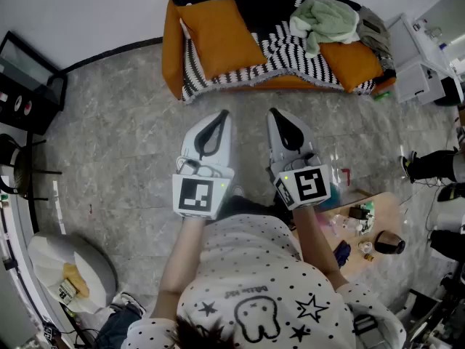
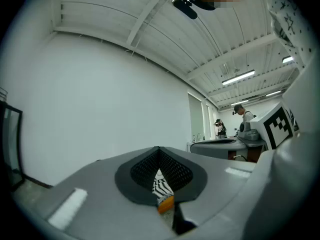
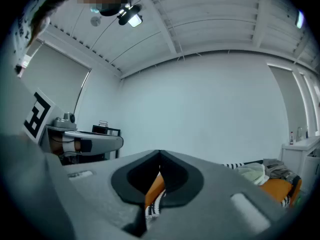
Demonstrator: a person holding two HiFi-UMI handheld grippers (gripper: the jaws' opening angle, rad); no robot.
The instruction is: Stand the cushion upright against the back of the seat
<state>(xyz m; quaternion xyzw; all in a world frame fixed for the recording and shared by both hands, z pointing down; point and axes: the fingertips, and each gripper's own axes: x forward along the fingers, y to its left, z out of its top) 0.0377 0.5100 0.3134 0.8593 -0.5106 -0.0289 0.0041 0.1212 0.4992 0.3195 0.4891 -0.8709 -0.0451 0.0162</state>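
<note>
Mock living room set up inside a big, lab-like hall.
An orange sofa (image 1: pixel 171 57) with a striped throw (image 1: pixel 283 49) stands against a bare white wall (image 1: pixel 87 6) on grey stone-look floor (image 1: pixel 123 144); right of the sofa are white cabinets (image 1: pixel 418 78), before it a cluttered low table (image 1: pixel 389 209). Overhead, a high beamed ceiling (image 2: pixel 165 29) with strip lights (image 2: pixel 238 77); beyond the sofa's right end stand what seem to be other people (image 2: pixel 244 115) in headsets.

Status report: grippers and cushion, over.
Left gripper and right gripper both shut, empty, short of sofa. Orange cushion on sofa's left end, untouched. Green cloth heaped mid-sofa, apart from it.
</note>
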